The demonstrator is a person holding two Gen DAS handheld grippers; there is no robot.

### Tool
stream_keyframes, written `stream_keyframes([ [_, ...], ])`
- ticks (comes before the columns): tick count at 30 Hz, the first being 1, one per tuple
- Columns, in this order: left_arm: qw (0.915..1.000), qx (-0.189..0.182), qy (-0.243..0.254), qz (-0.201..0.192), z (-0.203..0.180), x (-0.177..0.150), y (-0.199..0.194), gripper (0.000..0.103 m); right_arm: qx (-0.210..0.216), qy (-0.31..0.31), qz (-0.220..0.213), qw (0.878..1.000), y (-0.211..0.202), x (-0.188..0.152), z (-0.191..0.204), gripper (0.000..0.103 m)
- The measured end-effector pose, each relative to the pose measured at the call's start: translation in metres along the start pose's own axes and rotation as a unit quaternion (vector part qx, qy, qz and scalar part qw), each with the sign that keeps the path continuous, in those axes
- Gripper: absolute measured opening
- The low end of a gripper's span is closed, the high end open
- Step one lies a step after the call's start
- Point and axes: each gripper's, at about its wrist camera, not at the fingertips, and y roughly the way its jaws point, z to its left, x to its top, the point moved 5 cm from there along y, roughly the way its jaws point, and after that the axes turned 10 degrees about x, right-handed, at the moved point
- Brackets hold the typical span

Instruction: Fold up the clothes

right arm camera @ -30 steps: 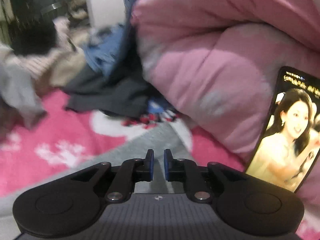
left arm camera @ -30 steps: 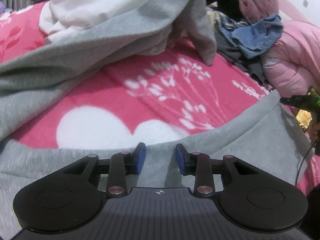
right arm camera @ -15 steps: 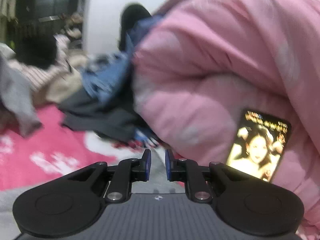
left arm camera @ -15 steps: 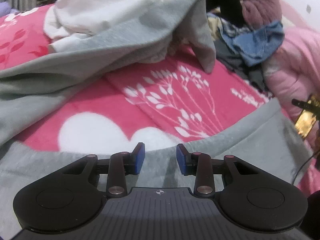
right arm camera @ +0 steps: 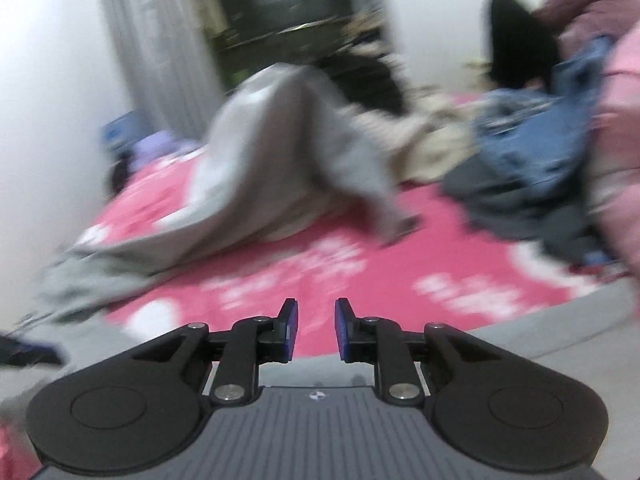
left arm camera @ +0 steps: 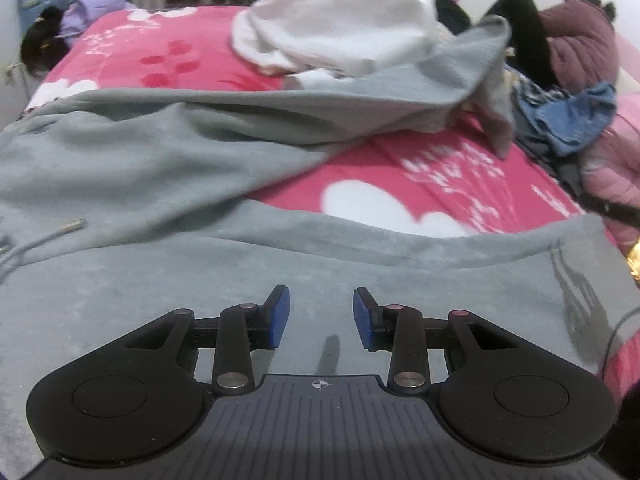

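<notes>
Grey sweatpants point(left arm camera: 168, 168) lie spread over the pink floral bed cover point(left arm camera: 440, 184). One leg runs across the near side under my left gripper point(left arm camera: 321, 314), the other stretches to the far right. A drawstring point(left arm camera: 60, 228) shows at the left. My left gripper hovers over the near leg, open, nothing between its blue pads. In the blurred right wrist view, my right gripper point(right arm camera: 316, 328) hangs above the near grey leg's edge point(right arm camera: 560, 332) and the bed cover point(right arm camera: 360, 256). Its jaws are opening with nothing between them. The far leg point(right arm camera: 304, 152) is draped over a heap.
A white garment point(left arm camera: 340, 28) is piled on the far leg. Blue denim point(left arm camera: 572, 120), dark clothes and a pink quilt point(left arm camera: 616, 160) crowd the right side. A person in a maroon jacket point(left arm camera: 576, 36) sits at the far right. Curtains and a dark window point(right arm camera: 280, 12) stand beyond the bed.
Both grippers have swung left. The left view now takes in the waistband and drawstring. The right view has left the pink quilt and phone for the bed, and its jaws have parted.
</notes>
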Motion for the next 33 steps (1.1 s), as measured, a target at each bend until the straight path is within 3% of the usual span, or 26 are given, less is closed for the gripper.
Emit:
stream_keyframes([
  [4, 0.9996, 0.015, -0.021, 0.009, 0.037, -0.013, -0.025, 0.035, 0.081, 0.024, 0.029, 0.996, 0.006, -0.017, 0.035, 0.021],
  [8, 0.9946, 0.063, -0.08, 0.02, 0.096, -0.031, -0.058, 0.036, 0.131, 0.059, 0.076, 0.987, 0.014, -0.045, 0.056, 0.021],
  [11, 0.9827, 0.104, -0.151, 0.025, 0.143, -0.047, -0.079, 0.036, 0.144, 0.05, 0.121, 0.981, 0.024, -0.062, 0.07, 0.023],
  [14, 0.9733, 0.122, -0.19, 0.041, 0.169, -0.067, -0.086, 0.036, 0.15, 0.046, 0.149, 0.976, 0.034, -0.074, 0.078, 0.024],
  [17, 0.968, 0.14, -0.202, 0.051, 0.181, -0.085, -0.087, 0.037, 0.144, 0.05, 0.155, 0.976, 0.033, -0.078, 0.077, 0.024],
  [19, 0.96, 0.141, -0.238, 0.045, 0.192, -0.093, -0.092, 0.037, 0.139, 0.054, 0.156, 0.976, 0.031, -0.08, 0.076, 0.024],
  [21, 0.9425, 0.122, -0.308, 0.041, 0.208, -0.104, -0.096, 0.037, 0.135, 0.062, 0.151, 0.977, 0.029, -0.078, 0.072, 0.024],
  [23, 0.9185, 0.101, -0.38, 0.037, 0.225, -0.116, -0.1, 0.039, 0.131, 0.07, 0.147, 0.978, 0.03, -0.076, 0.068, 0.024],
  [29, 0.8547, 0.052, -0.516, 0.014, 0.252, -0.132, -0.077, 0.049, 0.123, 0.077, 0.141, 0.979, 0.03, -0.072, 0.063, 0.024],
  [33, 0.8288, 0.041, -0.558, 0.0, 0.258, -0.139, -0.063, 0.049, 0.115, 0.083, 0.134, 0.981, 0.026, -0.071, 0.061, 0.026],
])
